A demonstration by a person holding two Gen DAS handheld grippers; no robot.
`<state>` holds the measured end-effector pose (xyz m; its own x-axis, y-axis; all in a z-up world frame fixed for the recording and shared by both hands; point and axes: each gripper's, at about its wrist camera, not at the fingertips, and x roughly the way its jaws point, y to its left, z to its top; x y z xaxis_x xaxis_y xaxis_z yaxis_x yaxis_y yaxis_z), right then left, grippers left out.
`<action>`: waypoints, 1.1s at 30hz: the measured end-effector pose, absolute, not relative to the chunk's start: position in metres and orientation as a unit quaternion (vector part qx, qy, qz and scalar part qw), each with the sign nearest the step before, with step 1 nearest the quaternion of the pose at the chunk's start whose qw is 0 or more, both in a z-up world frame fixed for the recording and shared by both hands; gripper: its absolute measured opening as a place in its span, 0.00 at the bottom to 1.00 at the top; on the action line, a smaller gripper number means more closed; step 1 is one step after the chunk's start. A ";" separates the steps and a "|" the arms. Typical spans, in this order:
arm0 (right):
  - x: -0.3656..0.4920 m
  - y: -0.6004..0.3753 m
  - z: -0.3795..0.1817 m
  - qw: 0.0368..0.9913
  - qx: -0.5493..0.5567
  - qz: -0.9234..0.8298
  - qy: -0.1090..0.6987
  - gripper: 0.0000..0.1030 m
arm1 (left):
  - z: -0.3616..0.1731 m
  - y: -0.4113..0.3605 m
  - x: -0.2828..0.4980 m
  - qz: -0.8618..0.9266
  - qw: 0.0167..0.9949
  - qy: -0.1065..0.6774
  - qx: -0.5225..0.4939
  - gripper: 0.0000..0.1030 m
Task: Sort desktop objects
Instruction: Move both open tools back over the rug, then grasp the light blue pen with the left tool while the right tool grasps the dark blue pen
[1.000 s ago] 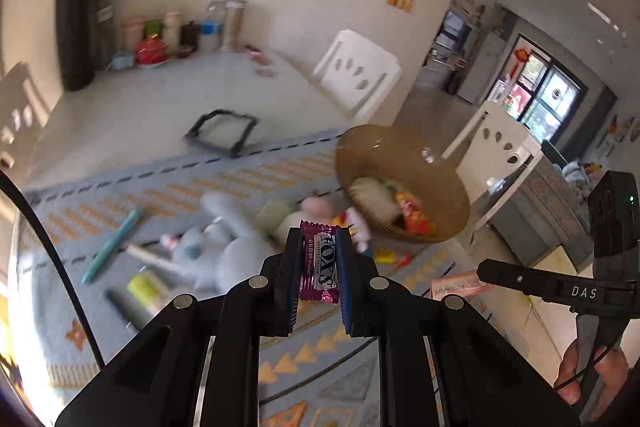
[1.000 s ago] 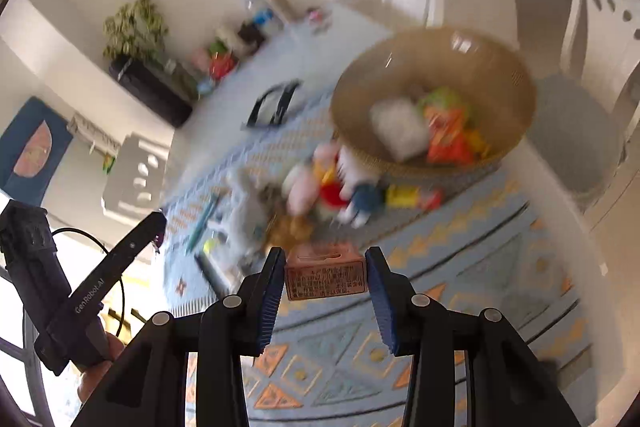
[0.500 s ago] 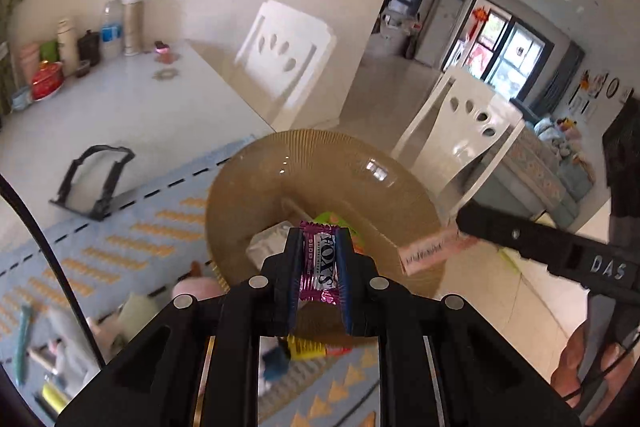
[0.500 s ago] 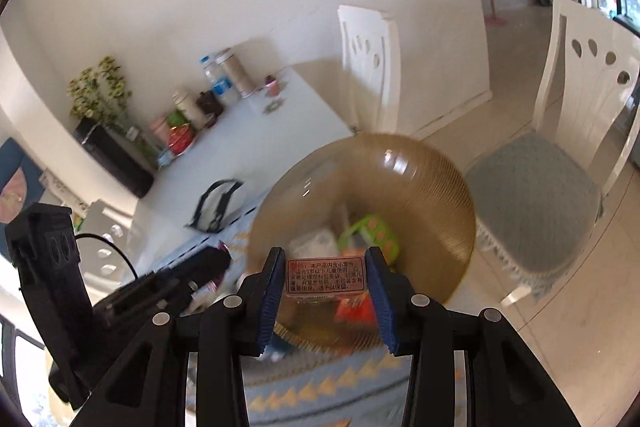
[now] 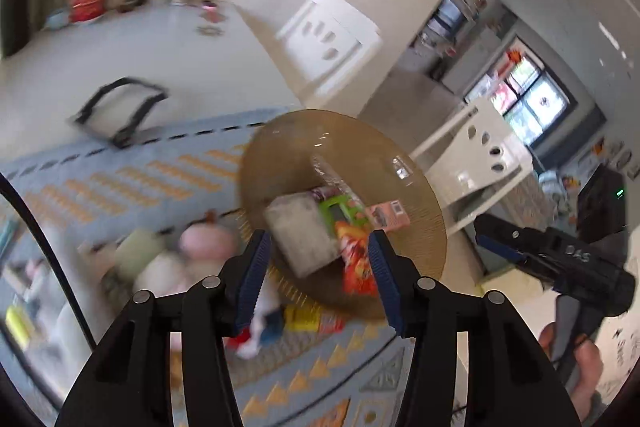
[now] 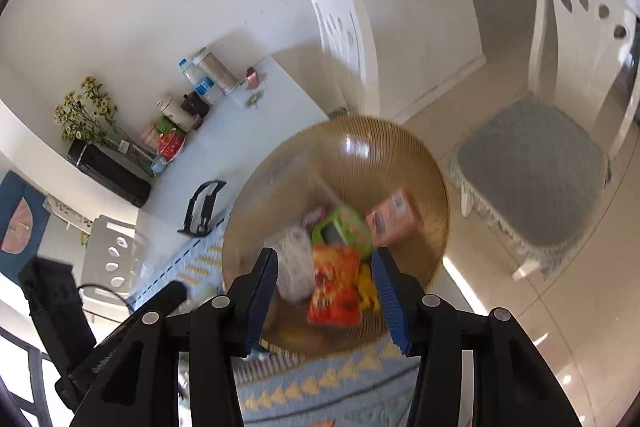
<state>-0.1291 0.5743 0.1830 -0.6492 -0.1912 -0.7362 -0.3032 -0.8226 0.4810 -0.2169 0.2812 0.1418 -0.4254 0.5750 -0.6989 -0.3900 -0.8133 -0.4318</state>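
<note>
Desktop clutter, going left to right in the left wrist view: blurry pens and a yellow-green tube (image 5: 16, 321) at the far left edge of the patterned mat (image 5: 132, 183), still loose. Then a heap of plush toys (image 5: 172, 263), pink and pale ones, lying just left of the bowl and not sorted at all yet. Couple of small bits (image 5: 304, 321) tucked under the near rim too, yellow and red, hard to tell what exactly because of blur. Next, amber ribbed bowl (image 5: 280, 139) already holding a decent haul: clear-wrapped white packet (image 5: 304, 235), green toy-looking thing (image 5: 340, 213), orange-red snack bag (image 5: 358, 263), pink box (image 5: 388, 215) toward the right wall. Left gripper (image 5: 318, 281) hanging over the near side of the bowl, jaws spread wide, nothing between the pads. Further right, right gripper (image 6: 326, 301), seen best from its own camera, jaws likewise wide apart and empty, parked above the same bowl with the snack bag right under it. Looks like snacks mostly done, maybe halfway overall as a guess; plush pile and pens on the mat still to deal with, plus those strays by the rim. Black stand (image 5: 120, 113) further back untouched, maybe not part of the job.
</note>
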 end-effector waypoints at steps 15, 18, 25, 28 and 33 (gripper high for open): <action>-0.098 0.403 0.163 -0.057 -0.502 0.829 0.240 0.49 | 0.107 0.030 -0.138 0.852 0.132 -0.175 -0.476 0.50; -0.103 0.365 0.157 -0.076 -0.514 0.820 0.239 0.49 | 0.104 -0.010 -0.147 0.857 0.108 -0.172 -0.473 0.50; -0.118 0.285 0.149 -0.119 -0.536 0.815 0.187 0.50 | 0.087 -0.035 -0.216 0.859 0.138 -0.079 -0.487 0.50; -0.123 0.246 0.142 -0.147 -0.537 0.816 0.158 0.50 | 0.067 -0.032 -0.249 0.852 0.144 -0.022 -0.503 0.50; -0.132 0.157 0.116 -0.225 -0.533 0.814 0.045 0.50 | 0.038 -0.023 -0.285 0.832 0.199 0.000 -0.518 0.50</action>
<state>-0.1325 0.1572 0.1157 -0.3297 -0.4146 -0.8482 0.3193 -0.8944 0.3131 -0.2848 -0.0231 0.0380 -0.3832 0.3320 -0.8619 -0.3314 -0.9205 -0.2072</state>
